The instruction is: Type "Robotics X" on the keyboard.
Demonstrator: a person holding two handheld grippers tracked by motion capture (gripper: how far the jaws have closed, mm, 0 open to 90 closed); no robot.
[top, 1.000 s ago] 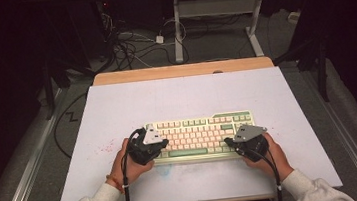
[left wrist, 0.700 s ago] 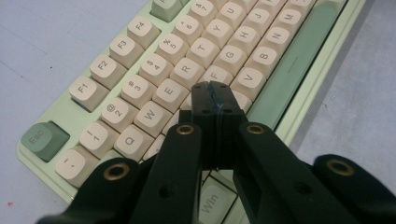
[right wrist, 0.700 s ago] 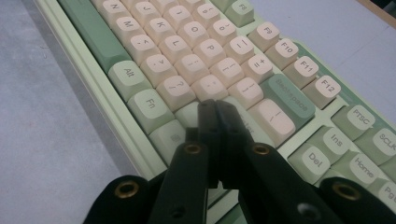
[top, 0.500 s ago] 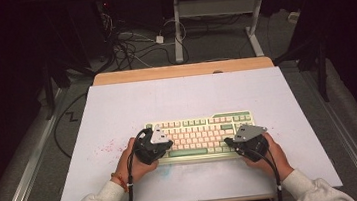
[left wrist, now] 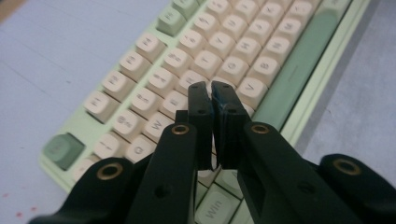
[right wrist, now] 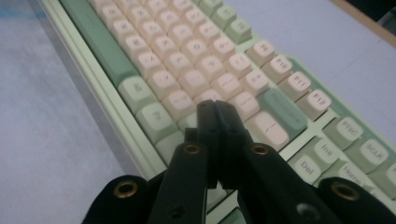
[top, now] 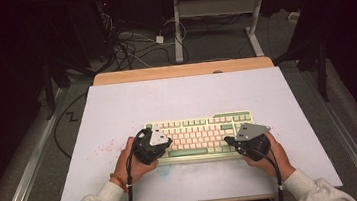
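Both tongs sit over the keyboard [top: 201, 134], one at each end. Left tongs [left wrist: 211, 91]: jaws pressed nearly together, only a thin slit between the tips, nothing held. From my left gripper view the tips hang just above the cream letter keys [left wrist: 219, 51], near the row above the long green space bar [left wrist: 293, 77], which runs off to the right of the jaws. A Win key [left wrist: 215, 208] shows below, between the jaw arms. A green corner key [left wrist: 63, 149] lies off to the left of them. I cannot tell if the tips touch a key.

Right tongs [right wrist: 216, 108]: jaws closed flat against each other, nothing gripped. Tips sit over cream keys, with a wide green key [right wrist: 281, 109] just right of them and the space bar running up and away to their left. F-row keys and the Del/Ins block lie beyond to the right.

High view: my left hand [top: 132, 163] holds the left tongs at the keyboard's near left corner, my right hand [top: 272, 153] holds the right tongs at the near right corner. Keyboard rests on a white board [top: 117, 112] on a wooden table [top: 183, 70], ahead of both tongs. Faint red specks [top: 103, 149] on the board left of the left tongs. Grey sleeves at both wrists.
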